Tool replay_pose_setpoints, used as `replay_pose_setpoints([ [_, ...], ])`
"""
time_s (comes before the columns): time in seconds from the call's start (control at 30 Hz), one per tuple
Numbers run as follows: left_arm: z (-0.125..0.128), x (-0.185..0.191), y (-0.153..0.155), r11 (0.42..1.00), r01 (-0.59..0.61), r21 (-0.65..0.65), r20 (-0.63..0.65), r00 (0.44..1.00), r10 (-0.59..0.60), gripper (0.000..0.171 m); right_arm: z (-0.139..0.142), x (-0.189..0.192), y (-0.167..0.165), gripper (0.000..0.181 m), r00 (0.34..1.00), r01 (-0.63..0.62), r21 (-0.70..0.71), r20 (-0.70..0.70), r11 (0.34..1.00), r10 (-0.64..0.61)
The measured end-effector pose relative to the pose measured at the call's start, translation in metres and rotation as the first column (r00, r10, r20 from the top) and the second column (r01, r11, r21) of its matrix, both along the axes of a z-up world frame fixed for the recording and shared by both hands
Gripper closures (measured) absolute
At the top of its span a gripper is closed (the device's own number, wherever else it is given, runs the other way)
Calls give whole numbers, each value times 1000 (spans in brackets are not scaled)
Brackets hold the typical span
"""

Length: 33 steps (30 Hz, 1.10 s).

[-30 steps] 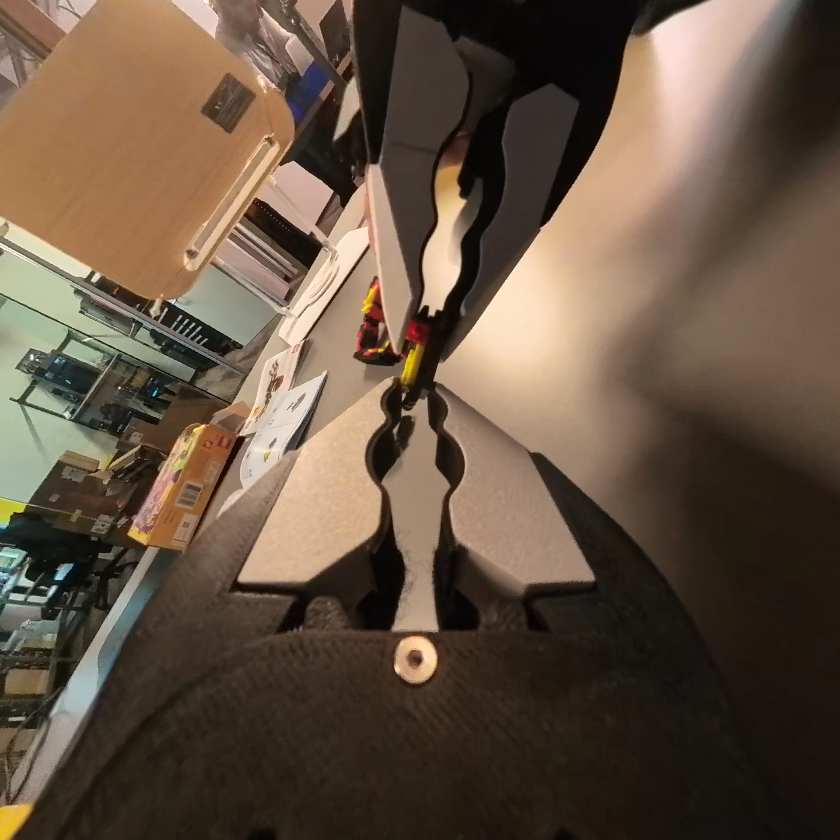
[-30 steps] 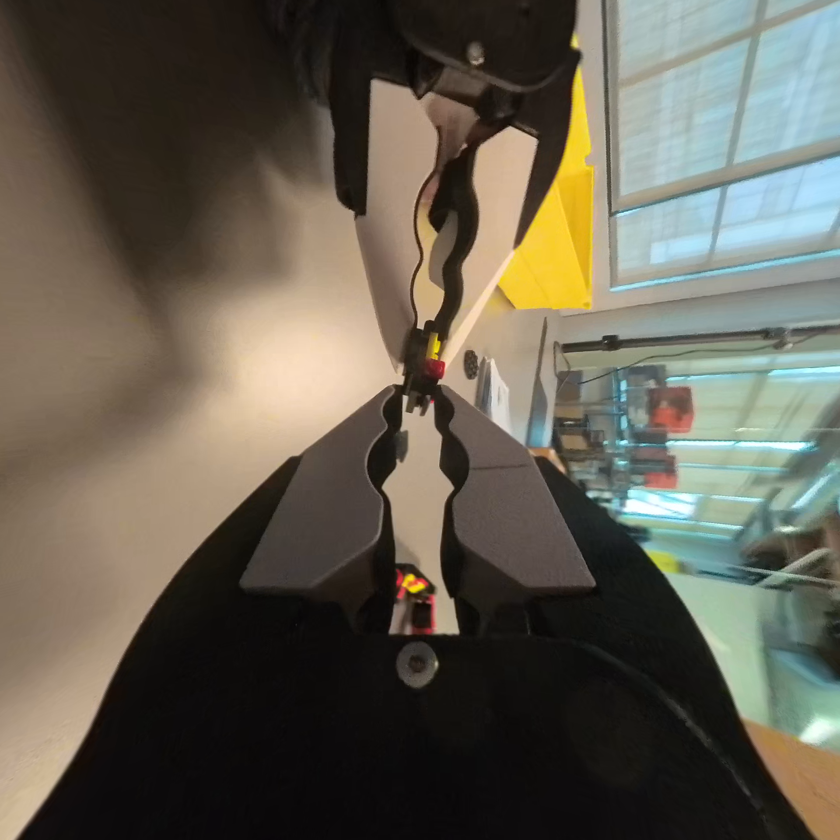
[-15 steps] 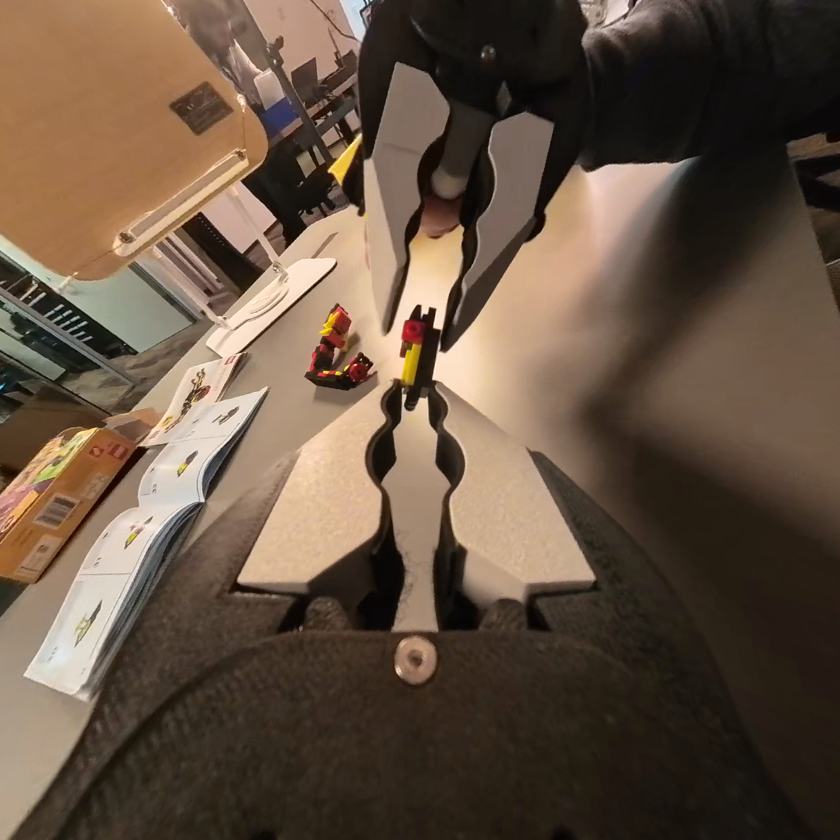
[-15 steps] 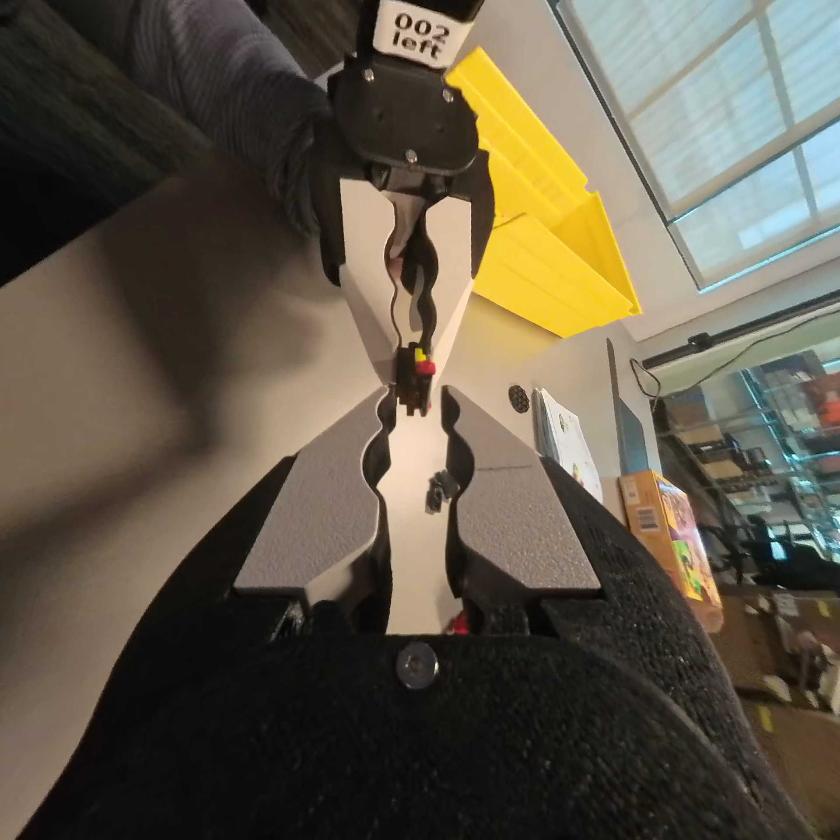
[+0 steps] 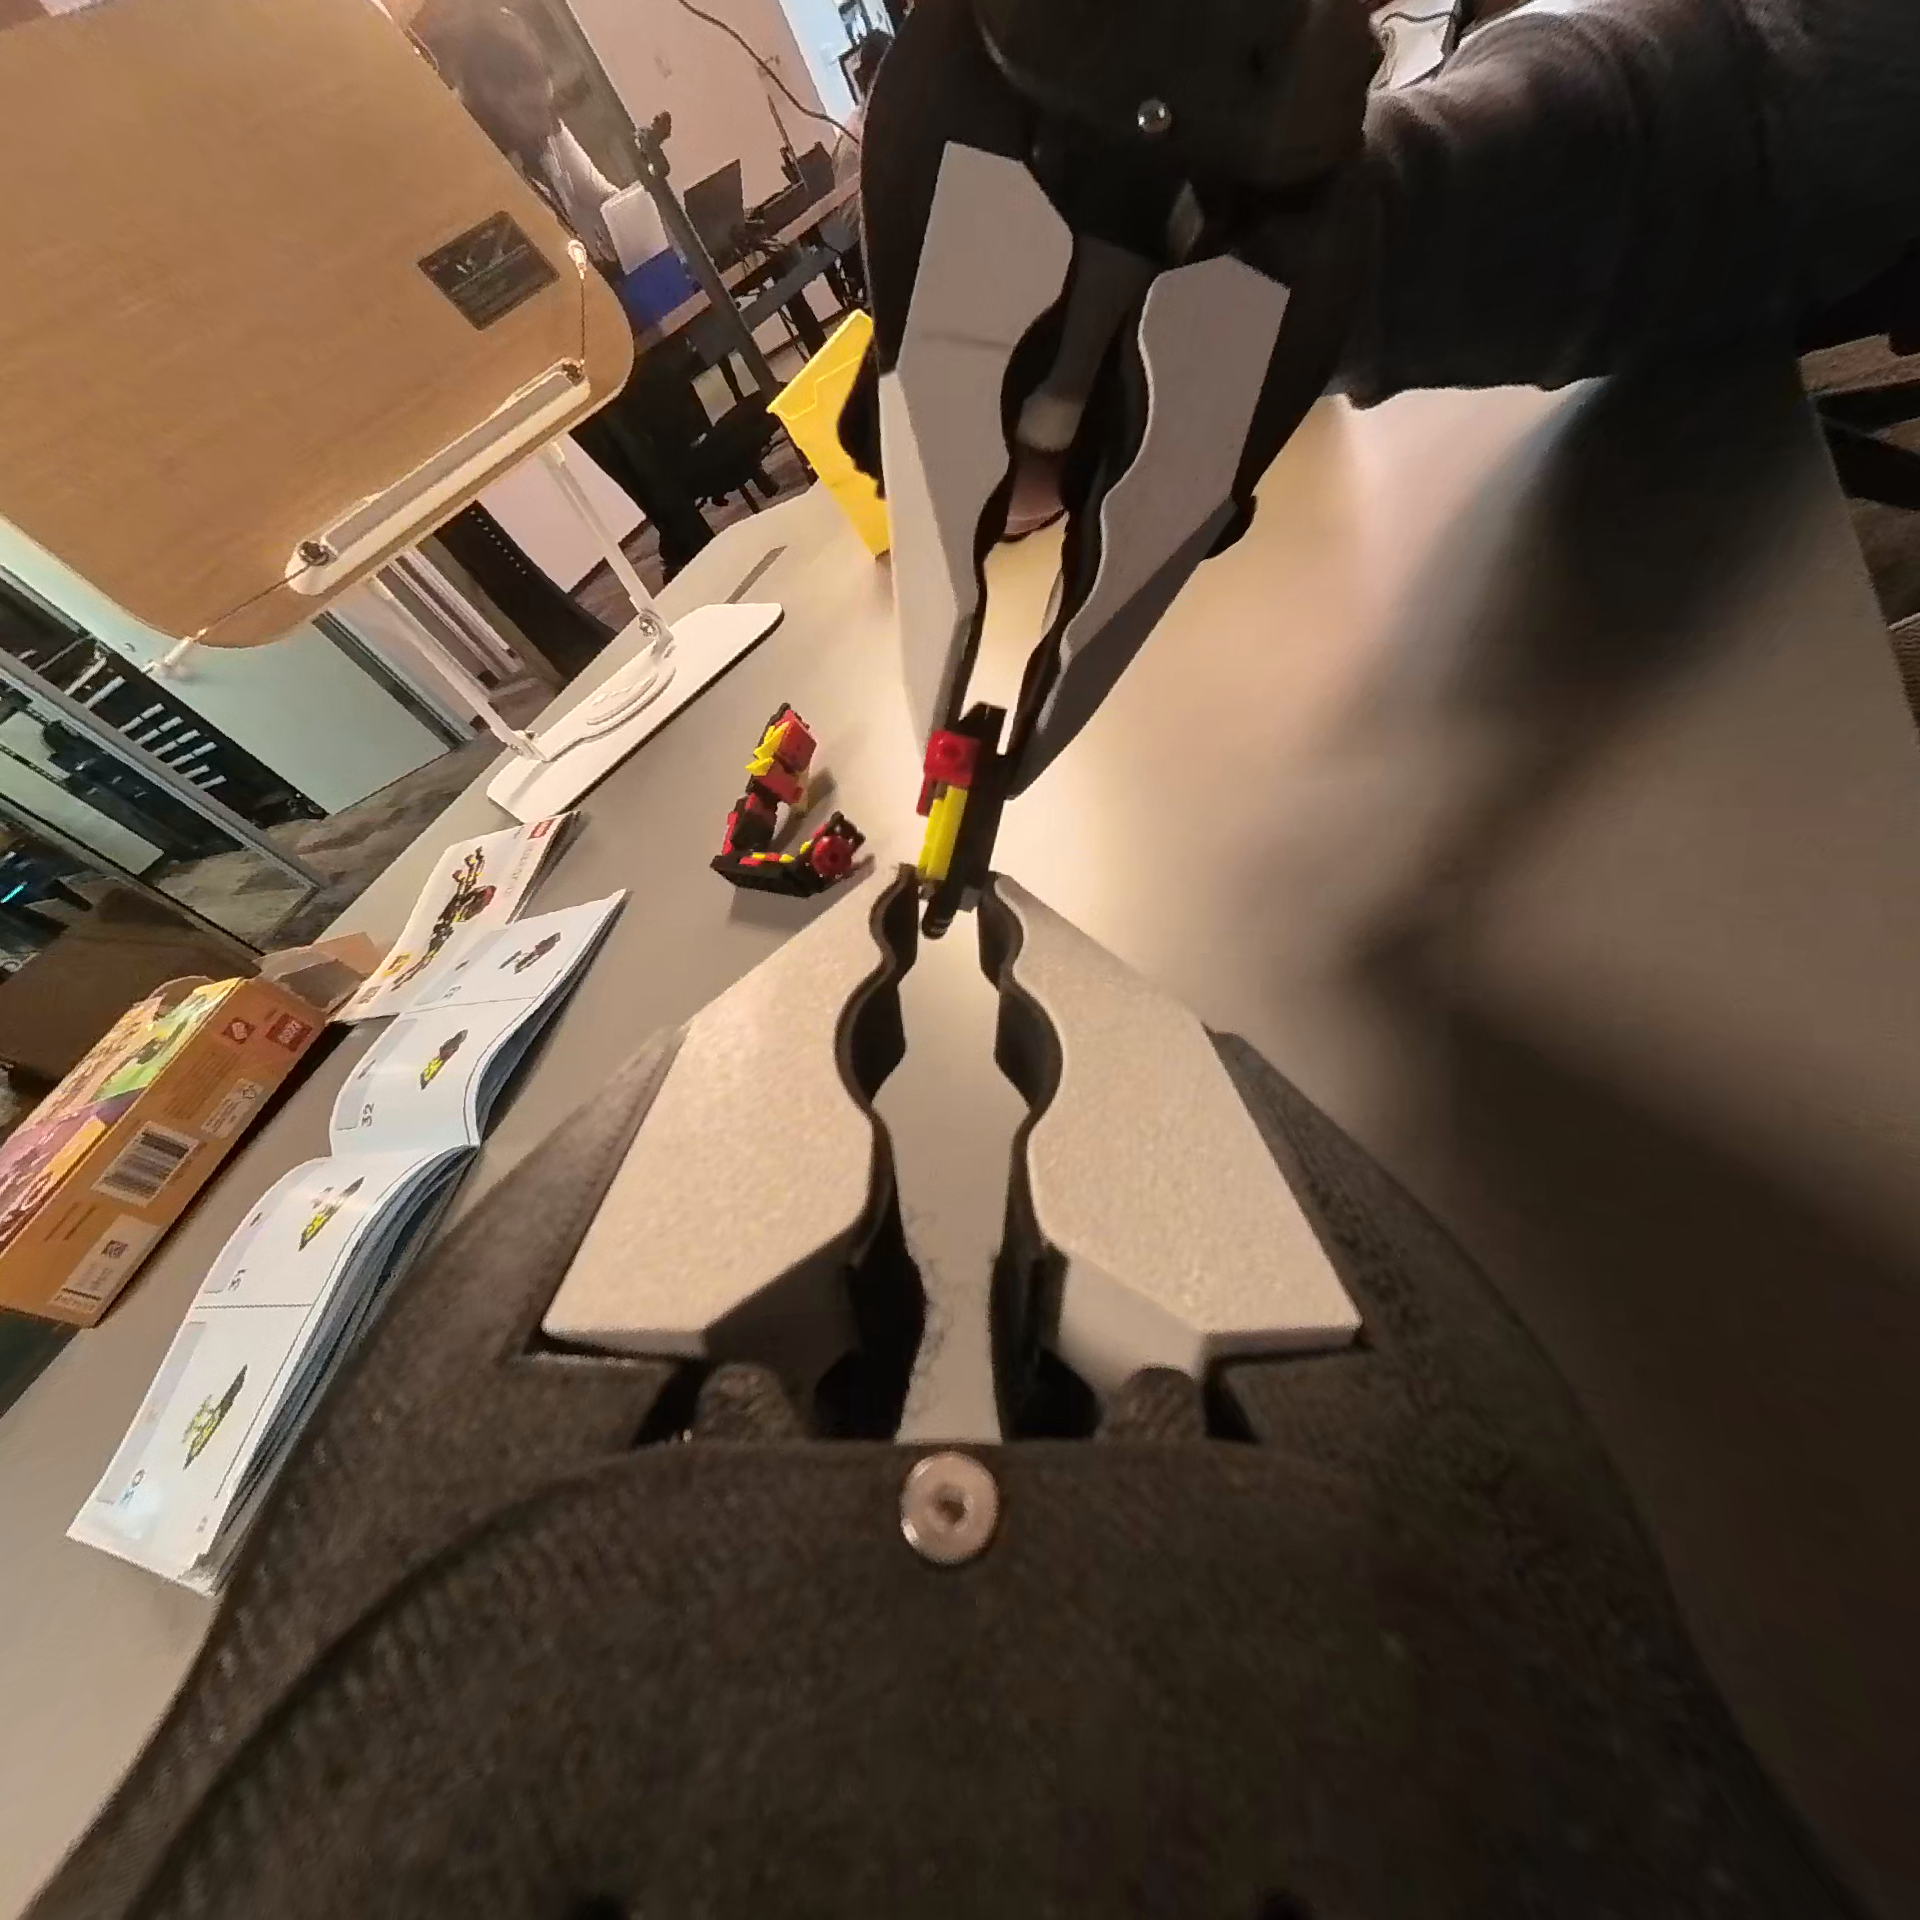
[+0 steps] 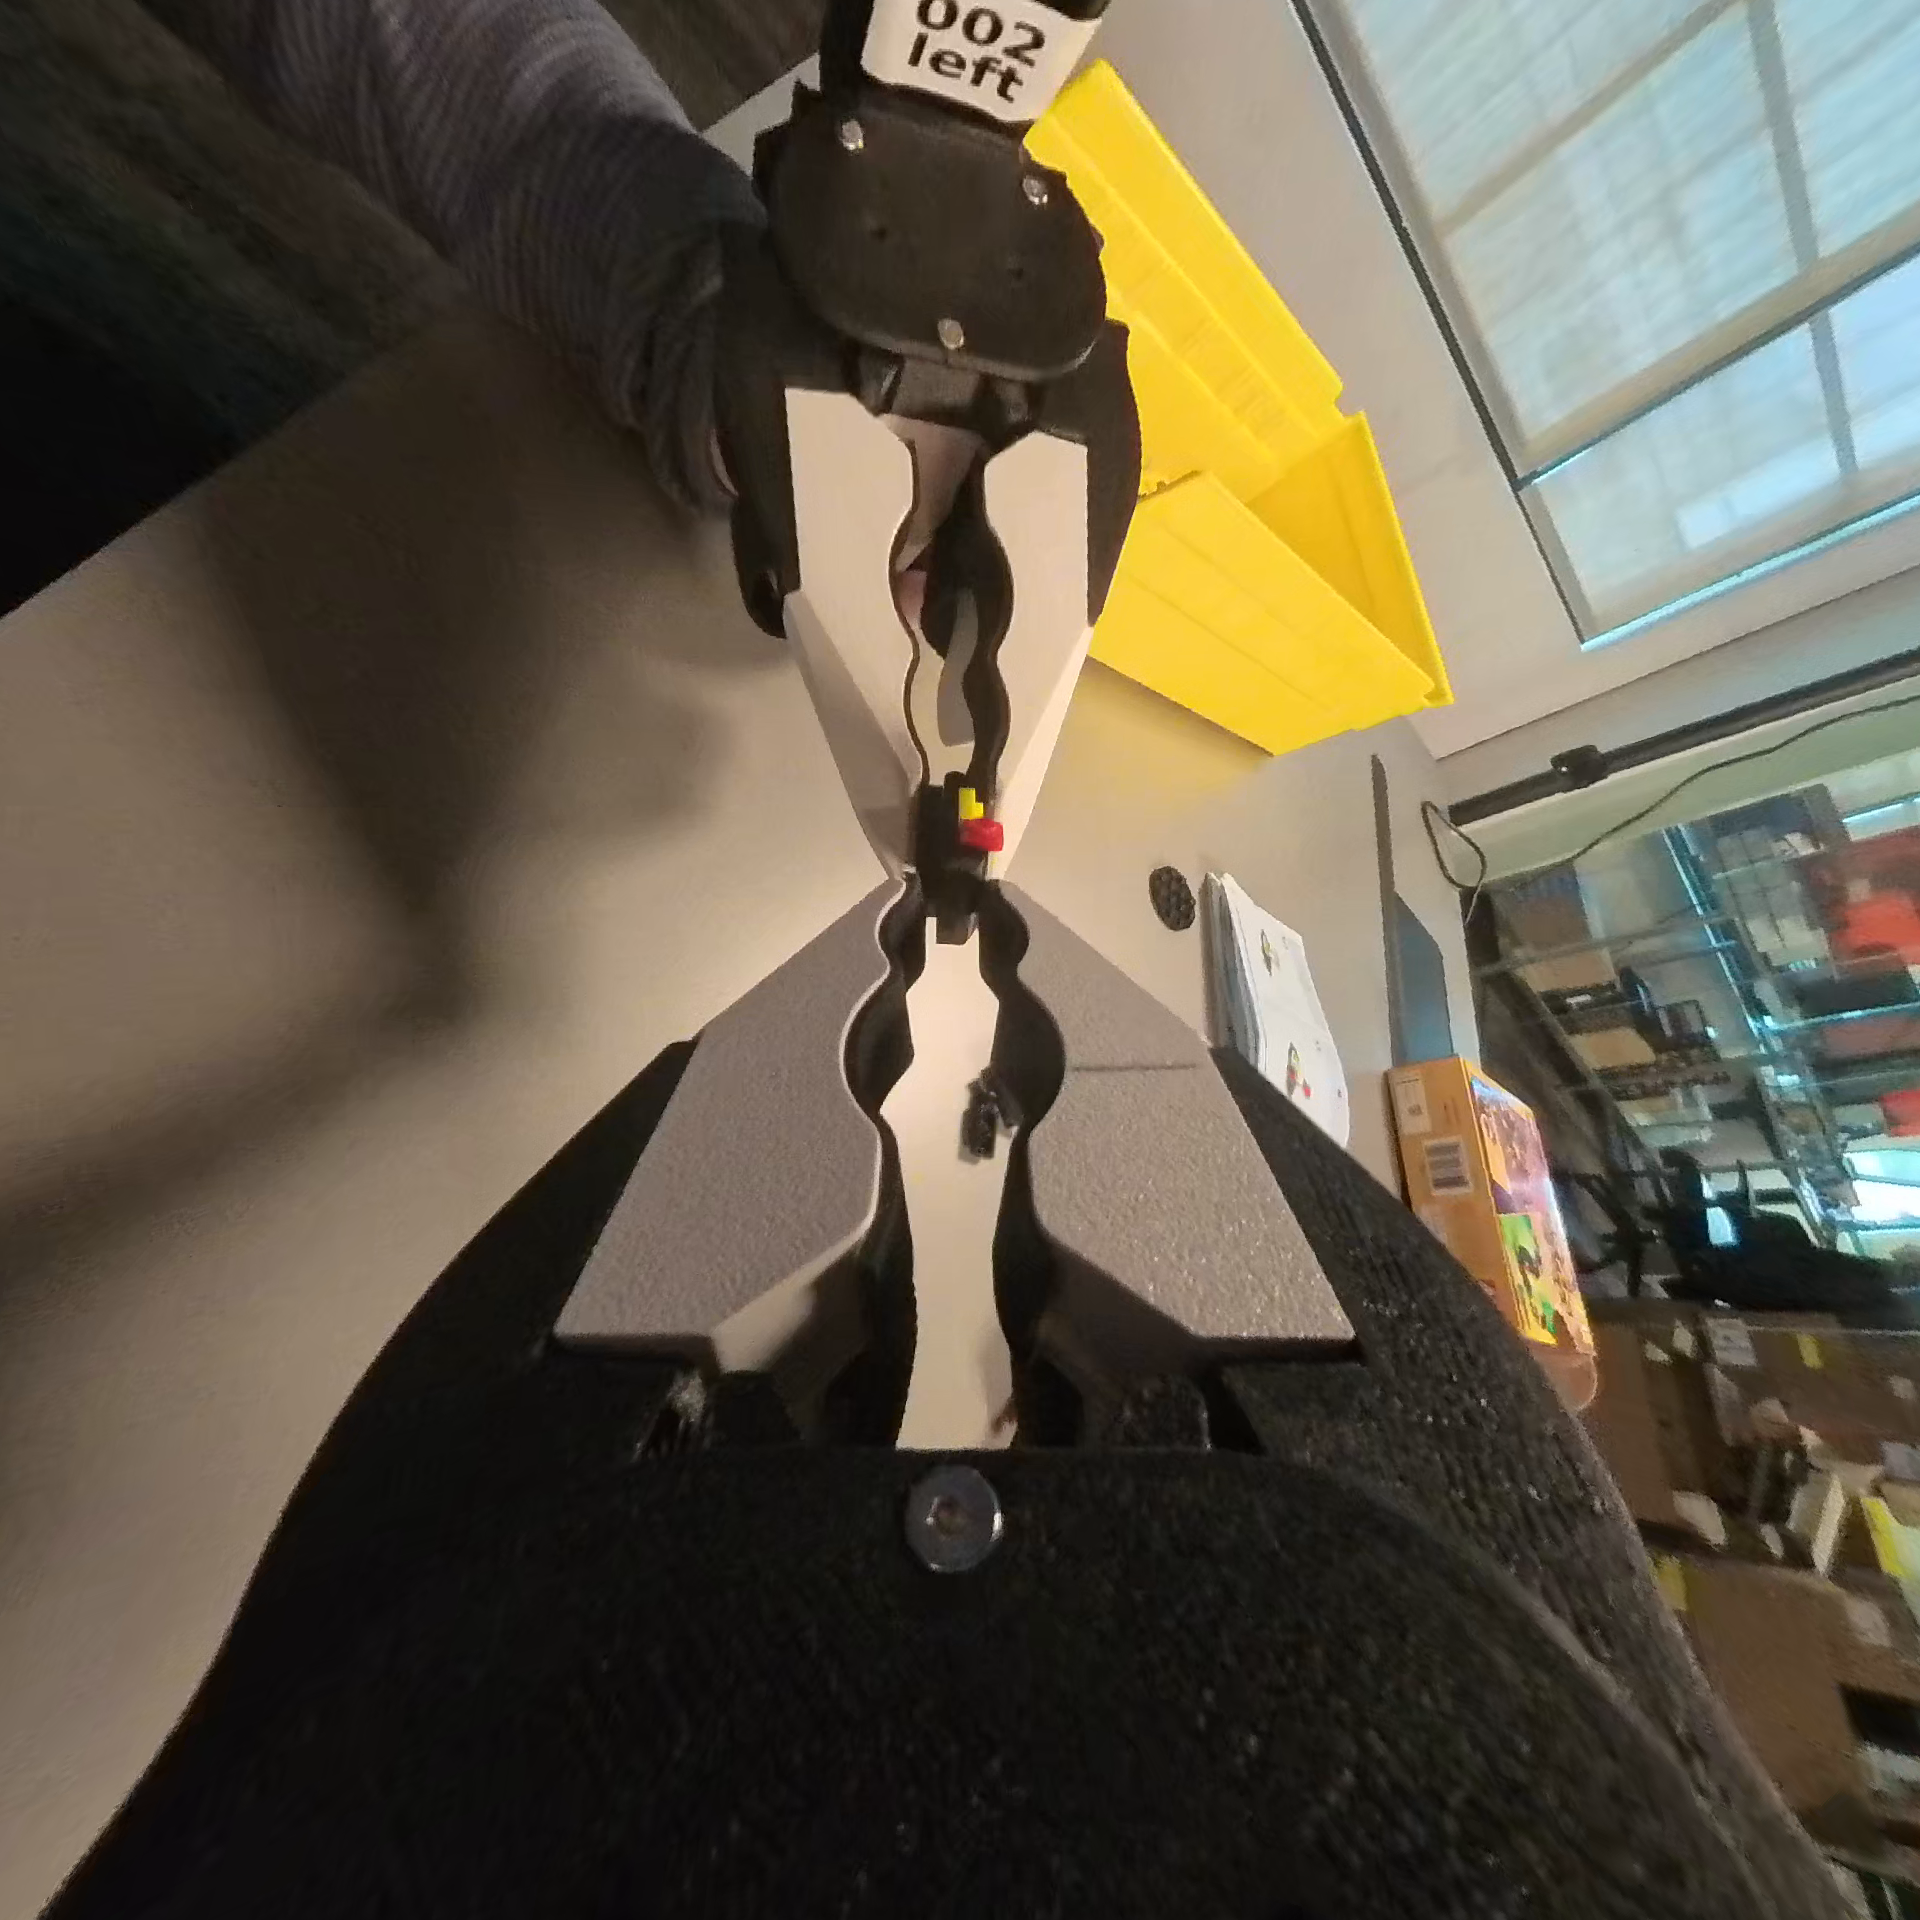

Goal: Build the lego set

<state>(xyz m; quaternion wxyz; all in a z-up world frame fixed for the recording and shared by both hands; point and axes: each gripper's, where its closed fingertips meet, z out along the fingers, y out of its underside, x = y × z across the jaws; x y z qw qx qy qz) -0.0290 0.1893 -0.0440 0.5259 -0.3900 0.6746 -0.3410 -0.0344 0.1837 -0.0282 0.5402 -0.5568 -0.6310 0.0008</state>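
**Both tongs meet on one small brick stack**

Half a second ago the right tongs [image 6: 948, 902] stood spread around the top of the small brick stack [image 5: 951, 821]; now they have narrowed onto its black upper end. The left tongs [image 5: 940, 896] have kept their pinch on the lower end throughout. Both pairs are drawn narrow, each holding one end of the same stack, tip to tip above the table [image 5: 1403, 831]. The red and yellow bricks sit bare between the two grips.

This looks like a pressing or re-gripping step. To do it well, I would hold the two tongs in one straight line, so that the push runs along the stack and does not bend it. The pinches are shallow, right at the fingertips, and a sideways twist could flick the stack out. One side should steady while the other presses slowly.

In the left view the half-built model [image 5: 781, 821] lies on the table at ten o'clock from the tips. An open booklet [image 5: 416, 1132] and an orange box [image 5: 135, 1143] lie out towards eight o'clock. A loose black part [image 6: 982, 1117] lies on the table, seen between the right fingers. A wooden panel [image 5: 260, 312] on a white stand [image 5: 634, 707] fills eleven o'clock. In the right view, yellow bins [image 6: 1247, 540] sit at one o'clock, with windows [image 6: 1683, 260] beyond and shelves [image 6: 1662, 987] at three.
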Motion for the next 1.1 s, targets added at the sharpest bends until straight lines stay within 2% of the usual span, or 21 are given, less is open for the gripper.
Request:
replay_pose_setpoints([
  [0.17, -2, 0, 0, 1000, -5, 16, -6, 1000, 5, 162, -2, 0, -1, 173, 1000, -9, -11, -3, 1000, 9],
  [0.27, -2, 2, 5, 998, -45, 47, -9, 999, 45, 161, -2, 2, 4, 172, 997, 6, -58, -83, 998, -11],
  [0.33, -9, 2, 13, 991, -87, 106, -44, 995, 92, 161, -8, 3, 5, 152, 996, 1, -34, -88, 999, -4],
  [0.37, -13, 2, 15, 984, -99, 147, -58, 992, 109, 161, -12, 4, 5, 150, 997, 1, -22, -73, 1000, -2],
  [0.5, -18, 4, 13, 981, -89, 170, -82, 991, 104, 161, -19, 6, 7, 159, 1000, 1, 91, -24, 996, 1],
  [0.57, -18, 5, 12, 984, -83, 159, -83, 992, 97, 161, -19, 6, 6, 172, 1000, -1, 131, -22, 991, 4],
  [0.63, -18, 5, 11, 988, -79, 137, -83, 992, 90, 161, -18, 7, 6, 173, 1000, -8, 162, -20, 987, 12],
  [0.73, -22, 7, 6, 998, -57, -31, -117, 992, 53, 153, -24, 14, 9, 173, 1000, -4, 204, 10, 979, 2],
  [0.8, -22, 7, 11, 991, -71, -112, -129, 990, 56, 140, -36, 25, 17, 174, 996, 10, 243, 83, 970, -31],
  [0.87, -20, 6, 18, 982, -95, -166, -122, 990, 75, 135, -49, 37, 23, 174, 984, 9, 265, 170, 964, -55],
  [1.1, -15, 4, 31, 965, -144, -219, -98, 987, 125, 134, -72, 54, 27, 172, 918, -46, 296, 389, 954, -76],
])
